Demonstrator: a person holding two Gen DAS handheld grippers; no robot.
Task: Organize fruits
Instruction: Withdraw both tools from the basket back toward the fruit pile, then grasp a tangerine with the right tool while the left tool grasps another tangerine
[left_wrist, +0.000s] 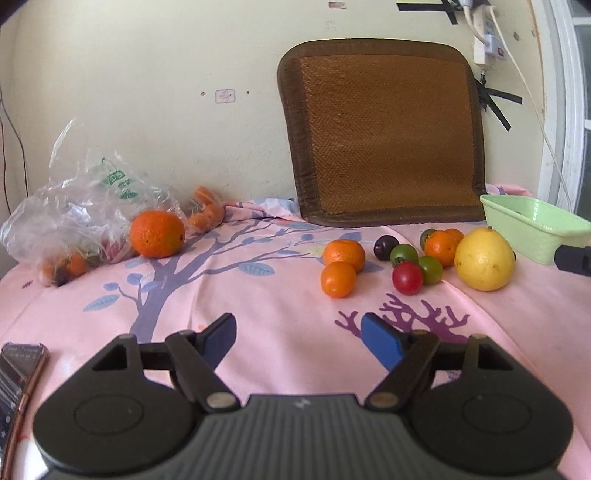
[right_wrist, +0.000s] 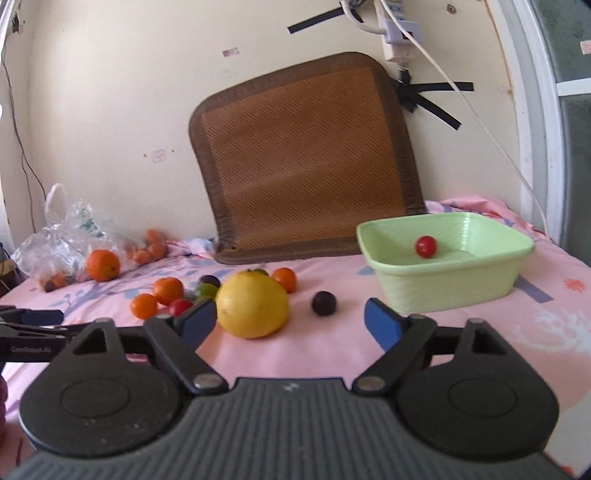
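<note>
Pink printed cloth (right_wrist: 332, 354) is covering the whole lower frame. Brown woven mat (right_wrist: 303, 155) is leaning on the wall, upper centre. Green basket (right_wrist: 447, 284) is sitting centre right, holding 1 red cherry tomato (right_wrist: 426, 246). Yellow lemon (right_wrist: 252, 304) is lying at centre among scattered fruit. Right gripper (right_wrist: 290, 323) is gaping wide, holding nothing. Left gripper (left_wrist: 297, 341) is standing open and empty, lower centre.

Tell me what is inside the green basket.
The right wrist view shows one red cherry tomato inside the green basket, on its floor toward the back wall. The near wall hides the front strip of the floor, so anything lying there cannot be seen.
</note>
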